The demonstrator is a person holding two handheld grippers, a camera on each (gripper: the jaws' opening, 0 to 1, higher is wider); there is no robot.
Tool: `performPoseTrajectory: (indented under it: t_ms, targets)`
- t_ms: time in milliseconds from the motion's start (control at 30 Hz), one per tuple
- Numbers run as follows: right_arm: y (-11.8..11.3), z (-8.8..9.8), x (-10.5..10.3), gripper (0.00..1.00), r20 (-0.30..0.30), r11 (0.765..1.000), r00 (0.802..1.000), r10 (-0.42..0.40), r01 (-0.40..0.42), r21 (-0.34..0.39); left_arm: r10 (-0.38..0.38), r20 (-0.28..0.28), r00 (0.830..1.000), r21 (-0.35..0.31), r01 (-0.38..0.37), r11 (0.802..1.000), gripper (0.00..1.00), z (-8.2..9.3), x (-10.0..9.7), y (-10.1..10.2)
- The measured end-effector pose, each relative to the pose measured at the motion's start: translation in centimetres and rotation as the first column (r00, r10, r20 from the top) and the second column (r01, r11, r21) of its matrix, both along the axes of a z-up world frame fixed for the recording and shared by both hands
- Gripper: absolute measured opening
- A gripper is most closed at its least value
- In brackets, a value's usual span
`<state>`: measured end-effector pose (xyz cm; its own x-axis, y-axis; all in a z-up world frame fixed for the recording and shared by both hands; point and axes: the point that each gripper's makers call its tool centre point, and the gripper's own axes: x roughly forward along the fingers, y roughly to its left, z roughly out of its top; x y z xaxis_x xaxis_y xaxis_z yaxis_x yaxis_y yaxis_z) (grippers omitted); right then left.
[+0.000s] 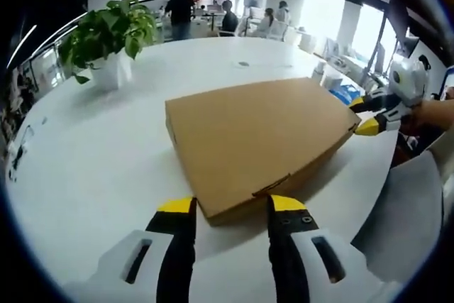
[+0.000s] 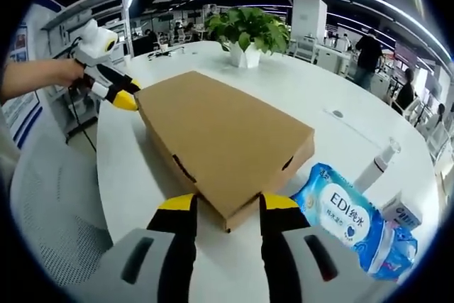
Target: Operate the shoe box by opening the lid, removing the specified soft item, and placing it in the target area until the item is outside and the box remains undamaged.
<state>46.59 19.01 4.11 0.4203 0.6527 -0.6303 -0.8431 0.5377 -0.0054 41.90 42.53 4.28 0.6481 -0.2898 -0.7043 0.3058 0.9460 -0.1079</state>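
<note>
Box (image 1: 259, 140) lid closed, nothing removed yet. Left gripper (image 1: 230, 207) and right gripper (image 2: 225, 204) are spread apart, empty, placed at opposite box corners near desk (image 1: 92, 154) edge. Lid lift pending.

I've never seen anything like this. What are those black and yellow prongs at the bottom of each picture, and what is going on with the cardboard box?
The prongs are jaws of two hand-held grippers; a small camera rides on each, so each picture looks forward along its own jaws. In the left gripper view, the left gripper sits open at one corner of a closed cardboard shoe box on a white table. The right gripper, held by a person's hand, is at the opposite corner. The right gripper view looks back from there. Nothing is gripped yet. A potted plant stands behind, and a blue wipes pack lies beside the box.
</note>
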Motion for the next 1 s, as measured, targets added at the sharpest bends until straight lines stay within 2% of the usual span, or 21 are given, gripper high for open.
performPoseTrajectory:
  t_ms: [433,1000]
  targets:
    - [0.2,0.0,3.0,0.33,0.003,1.000,1.000,-0.013,0.013,-0.003,-0.004,-0.002,1.000,0.001,0.004,1.000,0.38,0.0,3.0,0.3]
    - [0.6,0.0,5.7,0.32,0.002,0.999,1.000,-0.030,0.030,-0.014,-0.018,-0.007,1.000,-0.005,0.018,1.000,0.38,0.0,6.3,1.0]
